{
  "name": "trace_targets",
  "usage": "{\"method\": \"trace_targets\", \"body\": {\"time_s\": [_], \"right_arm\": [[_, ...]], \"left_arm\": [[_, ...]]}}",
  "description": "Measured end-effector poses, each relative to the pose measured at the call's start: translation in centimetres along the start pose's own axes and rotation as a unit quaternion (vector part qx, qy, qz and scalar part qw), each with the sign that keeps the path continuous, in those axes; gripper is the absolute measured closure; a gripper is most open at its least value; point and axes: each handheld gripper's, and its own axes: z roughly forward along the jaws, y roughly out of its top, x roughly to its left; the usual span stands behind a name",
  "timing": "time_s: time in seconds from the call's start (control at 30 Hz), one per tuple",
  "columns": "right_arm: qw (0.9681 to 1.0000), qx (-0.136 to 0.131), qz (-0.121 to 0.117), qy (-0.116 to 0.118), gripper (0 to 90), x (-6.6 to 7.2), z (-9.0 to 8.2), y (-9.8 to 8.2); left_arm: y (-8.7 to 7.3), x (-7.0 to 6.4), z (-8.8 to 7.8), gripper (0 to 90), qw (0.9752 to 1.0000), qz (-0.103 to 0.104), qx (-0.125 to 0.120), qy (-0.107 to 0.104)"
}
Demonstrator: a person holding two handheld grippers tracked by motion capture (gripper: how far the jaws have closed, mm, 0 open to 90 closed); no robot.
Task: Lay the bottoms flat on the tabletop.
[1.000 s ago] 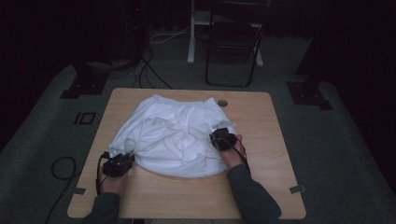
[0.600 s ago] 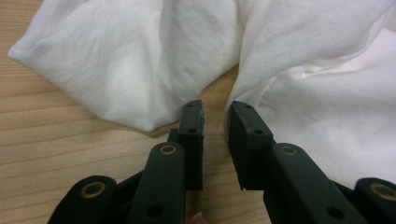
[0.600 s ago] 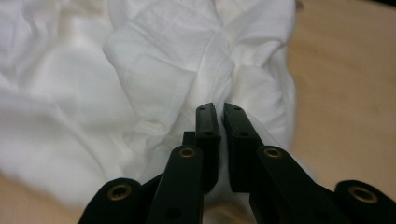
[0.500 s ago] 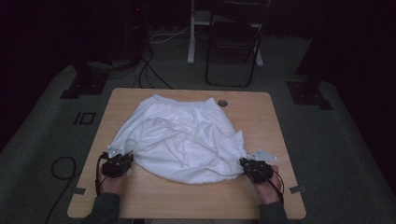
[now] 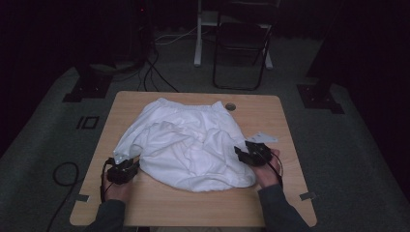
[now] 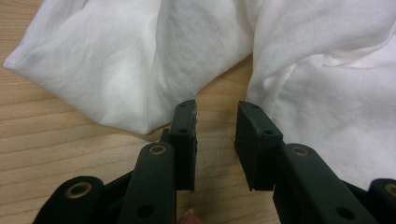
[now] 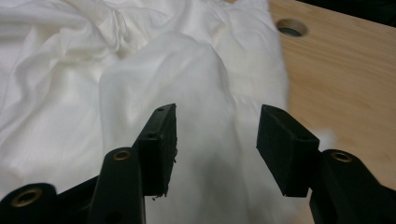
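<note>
a white garment (image 5: pixel 188 147) lies crumpled across the middle of the wooden table (image 5: pixel 270 116) in the high view, its gathered edge toward the upper part of the tabletop and its rounded bulk reaching down toward the lower centre. a small round hole (image 5: pixel 230 106) in the table sits just beyond the cloth's upper right edge

the left gripper (image 5: pixel 129 167) is at the lower left of the high view, at the cloth's lower left corner, held by the person's left hand (image 5: pixel 116 186). in the left gripper view its jaws have just been opening and stand a narrow gap apart, with bare wood between them and no cloth pinched; a folded point of the garment (image 6: pixel 116 70) fills the upper left of that frame and comes down just beside the tip of the left-hand jaw, while another fold covers the right side of the frame behind the other jaw

the right gripper (image 5: pixel 244 153) is at the right of centre in the high view, against the cloth's right edge, with the right hand (image 5: pixel 266 169) behind it and a pale plate (image 5: pixel 261 138) just above it. in the right gripper view its jaws have just been opening and stand wide, a raised ridge of the garment (image 7: pixel 205 93) running up between them without either pad pressing on it. the table hole (image 7: pixel 290 28) shows at the upper right of that frame, and the cloth near it is blurred
</note>
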Motion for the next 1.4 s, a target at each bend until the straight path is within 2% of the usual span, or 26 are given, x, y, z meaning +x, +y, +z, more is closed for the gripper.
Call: {"method": "trace_targets", "body": {"time_s": [0.07,0.1,0.13,0.2,0.23,0.27,0.3,0.33,0.37,0.43,0.47,0.5,0.53,0.63,0.7,0.8,0.83,0.87,0.9,0.97,1.17,1.2,1.23,1.33,1.4], "right_arm": [[0.9999,0.013,-0.004,0.001,45.5,0.3,2.1,1.4],[0.9999,0.013,-0.004,0.001,45.5,0.3,2.1,1.4],[0.9995,0.03,-0.004,-0.005,41.1,0.6,4.2,2.5],[0.9987,0.05,-0.001,-0.006,38.6,0.8,6.1,3.1],[0.9987,0.05,-0.001,-0.006,38.6,0.8,6.1,3.1],[0.9981,0.061,0.001,-0.006,38.1,0.8,7.1,3.2],[0.9964,0.085,0.008,-0.002,40.6,0.8,8.6,2.8],[0.9951,0.099,0.008,-0.001,45.9,0.8,9.2,2.4],[0.9936,0.112,0.003,-0.011,53.4,0.9,9.6,2.0],[0.9929,0.116,-0.004,-0.024,72.8,0.8,9.6,1.0],[0.9933,0.113,0.002,-0.025,78.4,0.5,9.1,0.6],[0.9933,0.113,0.002,-0.025,78.4,0.5,9.1,0.6],[0.9939,0.105,0.002,-0.034,85.0,0.1,7.7,-0.2],[0.9925,0.098,-0.014,-0.072,86.4,-0.4,4.7,-2.0],[0.991,0.101,-0.009,-0.088,86.5,-1.1,2.8,-3.6],[0.9889,0.103,0.018,-0.105,86.5,-2.6,0.1,-6.3],[0.9889,0.103,0.018,-0.105,86.5,-2.6,0.1,-6.3],[0.988,0.105,0.03,-0.11,86.5,-3.0,-0.8,-7.2],[0.9859,0.111,0.045,-0.117,86.4,-3.7,-2.3,-8.9],[0.9839,0.115,0.056,-0.124,86.2,-4.2,-3.8,-10.4],[0.9757,0.127,0.081,-0.16,82.5,-5.3,-7.7,-13.5],[0.9754,0.123,0.087,-0.16,78.5,-5.5,-8.1,-13.7],[0.9766,0.112,0.092,-0.159,72.1,-5.7,-8.4,-13.7],[0.9825,0.066,0.091,-0.148,60.2,-5.8,-9.3,-12.6],[0.9863,0.032,0.081,-0.14,56.4,-5.4,-9.5,-11.1]], "left_arm": [[0.0,0.0,0.0,68.6,1.0,0.001,0.0,0.0],[0.0,0.0,0.0,68.5,1.0,0.001,0.0,0.0],[0.0,0.0,0.1,68.4,1.0,0.003,-0.001,0.0],[0.1,0.0,0.1,68.1,1.0,0.003,0.0,0.0],[0.1,0.0,0.1,68.0,1.0,0.003,0.0,0.0],[0.1,-0.1,0.1,68.0,1.0,0.002,-0.001,-0.001],[0.1,-0.1,0.1,67.9,1.0,0.002,0.0,0.0],[0.1,-0.1,0.1,67.9,1.0,0.001,-0.001,-0.001],[0.1,0.0,0.1,67.9,1.0,0.002,-0.001,-0.002],[0.1,0.0,0.1,67.9,1.0,0.0,-0.001,-0.002],[0.1,0.0,0.1,67.9,1.0,0.0,-0.001,-0.002],[0.1,0.0,0.1,67.9,1.0,0.0,-0.001,-0.002],[0.1,0.0,0.1,68.1,1.0,0.001,-0.001,-0.001],[0.0,0.1,0.0,68.9,1.0,-0.004,0.0,0.0],[0.0,0.1,0.0,68.9,1.0,-0.004,0.0,0.0],[0.0,0.1,-0.1,68.8,1.0,-0.005,0.0,0.001],[0.0,0.1,-0.1,68.9,1.0,-0.005,0.0,0.001],[0.0,0.1,-0.1,68.9,1.0,-0.005,0.0,0.001],[-0.1,0.2,-0.1,68.8,1.0,-0.006,0.0,0.003],[-0.1,0.2,-0.1,68.7,1.0,-0.006,0.0,0.004],[-0.1,0.3,-0.1,67.9,0.9999,-0.009,0.0,0.004],[-0.1,0.3,-0.1,67.2,1.0,-0.008,0.0,0.004],[-0.1,0.2,-0.1,66.1,1.0,-0.008,0.0,0.004],[-0.1,0.2,-0.1,64.2,1.0,-0.008,0.0,0.003],[-0.1,0.2,-0.1,62.8,1.0,-0.009,0.0,0.002]]}}
